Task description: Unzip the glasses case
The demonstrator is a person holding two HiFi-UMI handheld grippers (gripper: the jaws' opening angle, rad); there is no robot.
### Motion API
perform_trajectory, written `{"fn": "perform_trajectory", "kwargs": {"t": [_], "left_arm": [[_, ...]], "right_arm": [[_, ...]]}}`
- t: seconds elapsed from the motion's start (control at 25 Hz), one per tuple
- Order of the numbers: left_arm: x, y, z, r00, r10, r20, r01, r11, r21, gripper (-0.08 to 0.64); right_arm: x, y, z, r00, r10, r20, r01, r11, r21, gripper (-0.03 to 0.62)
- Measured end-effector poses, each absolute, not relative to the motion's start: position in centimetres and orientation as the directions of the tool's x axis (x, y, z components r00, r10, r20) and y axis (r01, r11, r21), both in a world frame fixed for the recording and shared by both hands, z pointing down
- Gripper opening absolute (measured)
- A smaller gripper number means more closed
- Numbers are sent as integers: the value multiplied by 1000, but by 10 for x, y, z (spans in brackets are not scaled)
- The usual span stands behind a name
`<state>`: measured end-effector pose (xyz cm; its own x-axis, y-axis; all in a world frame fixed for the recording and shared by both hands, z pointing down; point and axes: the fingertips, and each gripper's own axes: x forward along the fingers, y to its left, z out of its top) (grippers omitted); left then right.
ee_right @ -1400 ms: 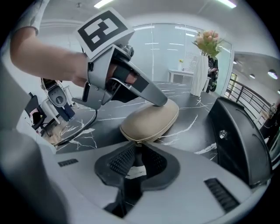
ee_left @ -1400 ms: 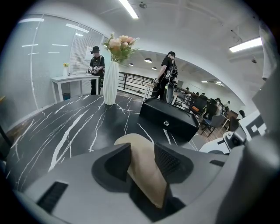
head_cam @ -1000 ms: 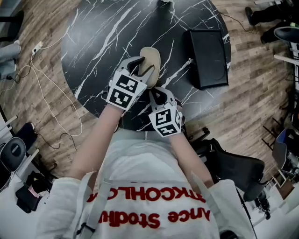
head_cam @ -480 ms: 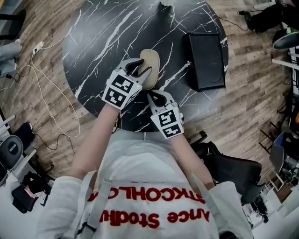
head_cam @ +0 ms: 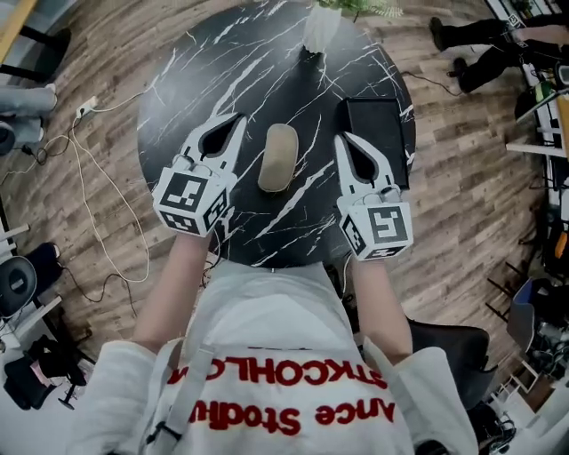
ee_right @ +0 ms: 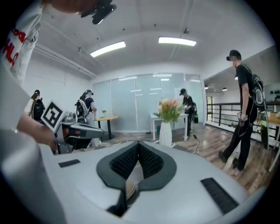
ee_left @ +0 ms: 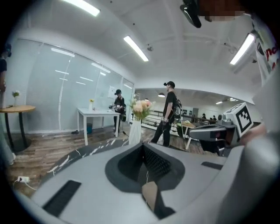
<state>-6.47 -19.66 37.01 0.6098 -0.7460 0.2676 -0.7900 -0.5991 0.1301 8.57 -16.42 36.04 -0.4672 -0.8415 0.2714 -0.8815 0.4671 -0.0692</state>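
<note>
The beige glasses case lies alone on the round black marble table, lengthwise away from me. My left gripper hangs above the table to the case's left; its jaws have just closed and stand shut with nothing between them. My right gripper hangs to the case's right, also shut and empty. In the left gripper view the ribbed pads meet at the left gripper's tip. The right gripper view shows the right gripper's pads closed too. Neither gripper touches the case.
A flat black box lies on the table right of the case, partly under my right gripper. A white vase with flowers stands at the table's far edge. Cables run over the wooden floor at the left. People stand farther off.
Both grippers have lifted off the case and spread apart, left to the left, right to the right. The left jaws, open round the case before, are now shut.
</note>
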Motion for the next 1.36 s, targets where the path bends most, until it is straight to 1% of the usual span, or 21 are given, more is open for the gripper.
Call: {"fn": "perform_trajectory", "kwargs": {"t": [0.24,0.4,0.48,0.64,0.8,1.36], "left_arm": [[-75,-185,273,569,-817,97,-822,-566,63,8],[-84,-169,217,538,-843,-20,-840,-538,73,8],[-91,-163,198,515,-855,-55,-853,-518,64,8],[-100,-158,177,484,-871,-81,-872,-488,34,8],[-103,-155,170,479,-872,-103,-871,-487,62,8],[-101,-152,166,494,-862,-111,-865,-501,41,8]], "right_arm": [[92,-169,245,-487,-871,61,-870,490,49,15],[97,-160,190,-492,-867,-75,-870,492,15,14],[101,-154,172,-480,-870,-111,-876,482,8,14],[105,-152,156,-472,-871,-136,-879,477,2,14],[109,-149,150,-451,-878,-158,-890,457,1,14],[107,-147,142,-434,-890,-142,-899,439,-4,14]]}}
